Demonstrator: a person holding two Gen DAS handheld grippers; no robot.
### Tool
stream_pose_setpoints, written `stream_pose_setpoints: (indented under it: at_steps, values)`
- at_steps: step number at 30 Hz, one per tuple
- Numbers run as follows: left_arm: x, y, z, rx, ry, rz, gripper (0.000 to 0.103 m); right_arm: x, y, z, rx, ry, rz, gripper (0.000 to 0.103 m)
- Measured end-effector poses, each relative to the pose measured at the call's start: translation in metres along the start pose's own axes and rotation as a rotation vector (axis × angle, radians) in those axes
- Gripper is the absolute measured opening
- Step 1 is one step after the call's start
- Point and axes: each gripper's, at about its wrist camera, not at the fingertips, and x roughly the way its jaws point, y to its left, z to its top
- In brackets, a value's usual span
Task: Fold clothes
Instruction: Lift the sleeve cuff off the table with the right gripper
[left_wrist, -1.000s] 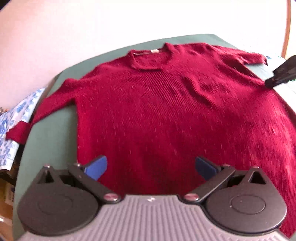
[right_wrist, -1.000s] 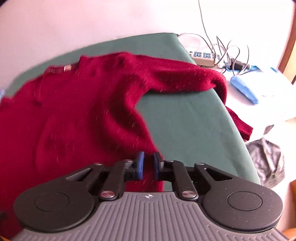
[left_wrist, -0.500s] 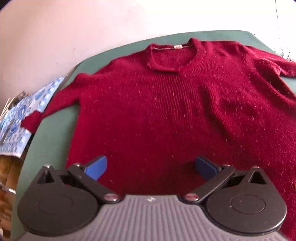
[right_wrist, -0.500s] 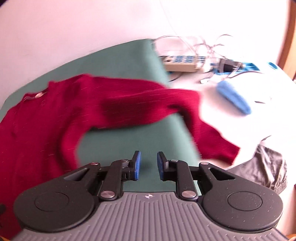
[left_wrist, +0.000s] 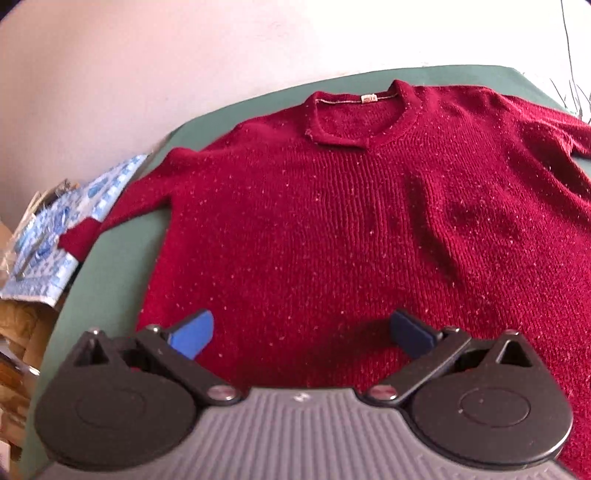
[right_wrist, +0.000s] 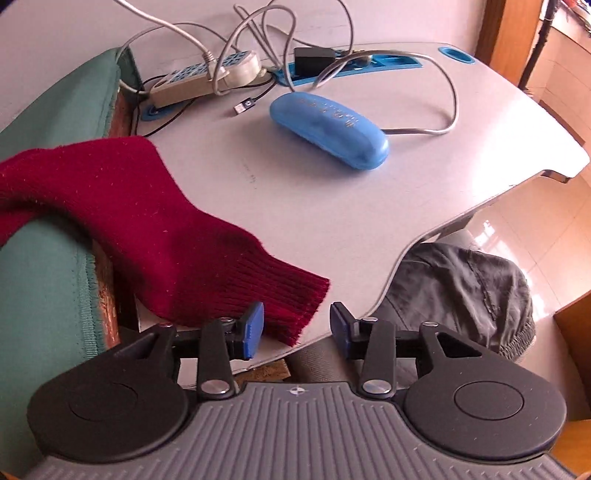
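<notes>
**Sweater spread flat, right sleeve cuff lined up for the first fold**

Sweater (left_wrist: 332, 229) in dark red knit lies front-up on the green cloth-covered table (left_wrist: 114, 280), collar at the far edge and hem toward the near edge. Its left sleeve (left_wrist: 122, 206) runs out to the left and the cuff hangs just over the table edge beside a blue-patterned sheet (left_wrist: 55, 236). The right sleeve (right_wrist: 155, 229) trails off the green table onto the adjoining pale desk (right_wrist: 369, 206), its ribbed cuff (right_wrist: 291, 295) lying near the desk's near edge.

The left gripper (left_wrist: 301, 334) hovers over the lower body of the sweater with its blue pads spread wide and nothing between them. The right gripper (right_wrist: 297, 328) points down at the ribbed cuff; its jaws are opening, and the cuff's corner sits in the gap, just beside the left pad, with no sign that it is pinched.

Judging by this, the work is at its start: the garment is laid out but no fold is made. The step in hand looks like taking the right sleeve. The next move would call for lowering the pads around the cuff, closing on the rib, and carrying the sleeve leftward across the chest. The blue case (right_wrist: 328, 129) and the cables (right_wrist: 258, 33) farther back lie well apart from that path.
</notes>
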Motion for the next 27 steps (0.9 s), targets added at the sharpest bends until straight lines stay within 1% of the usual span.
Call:
stream_pose_setpoints:
  at_steps: [2, 4, 6, 7, 8, 9, 10, 11, 12, 14, 18, 21, 23, 24, 27]
  values:
    - [0.001, -0.001, 0.001, 0.005, 0.000, 0.008, 0.102, 0.004, 0.008, 0.000, -0.022, -0.008, -0.017, 0.046]
    - [0.002, -0.001, 0.002, 0.001, 0.002, 0.008, 0.102, 0.016, 0.014, 0.000, -0.054, 0.009, -0.037, 0.046]
    - [0.002, -0.001, 0.003, 0.002, 0.003, 0.008, 0.102, 0.025, 0.015, -0.002, -0.059, 0.031, -0.049, 0.043]
    - [0.002, -0.002, 0.003, 0.005, 0.001, 0.008, 0.102, 0.025, 0.014, -0.002, -0.048, 0.027, -0.051, 0.043]
    - [0.002, -0.002, 0.002, 0.007, 0.000, 0.008, 0.102, 0.025, 0.013, -0.002, -0.039, 0.026, -0.047, 0.040]
    - [0.002, -0.002, 0.002, 0.009, -0.002, 0.008, 0.102, 0.024, 0.013, -0.002, -0.030, 0.025, -0.043, 0.039]
    - [0.002, -0.001, 0.002, 0.012, -0.004, 0.007, 0.102, 0.024, 0.012, -0.001, -0.021, 0.024, -0.039, 0.029]
    - [0.002, -0.001, 0.002, 0.014, -0.005, 0.007, 0.102, 0.024, 0.012, 0.000, -0.014, 0.028, -0.032, 0.004]
    - [0.002, -0.001, 0.002, 0.015, -0.005, 0.005, 0.102, 0.022, 0.013, 0.001, -0.014, 0.035, -0.021, 0.004]
    - [0.003, -0.001, 0.003, 0.018, -0.005, -0.001, 0.102, 0.012, 0.013, 0.005, -0.017, 0.002, -0.022, 0.004]
    - [0.004, 0.001, 0.004, 0.026, -0.002, -0.020, 0.102, -0.023, 0.015, 0.024, -0.027, -0.097, -0.024, 0.004]
    - [0.005, 0.002, 0.005, 0.030, -0.003, -0.034, 0.102, -0.055, 0.024, 0.042, -0.062, -0.182, -0.027, 0.004]
    - [0.003, 0.003, 0.010, 0.031, -0.010, -0.060, 0.102, -0.078, 0.031, 0.054, -0.081, -0.235, -0.025, 0.004]
    - [0.002, 0.002, 0.013, 0.036, -0.019, -0.072, 0.102, -0.089, 0.035, 0.061, -0.086, -0.259, -0.019, 0.004]
    - [-0.008, -0.005, 0.030, 0.102, -0.096, -0.104, 0.102, -0.124, 0.048, 0.081, -0.095, -0.319, 0.026, 0.004]
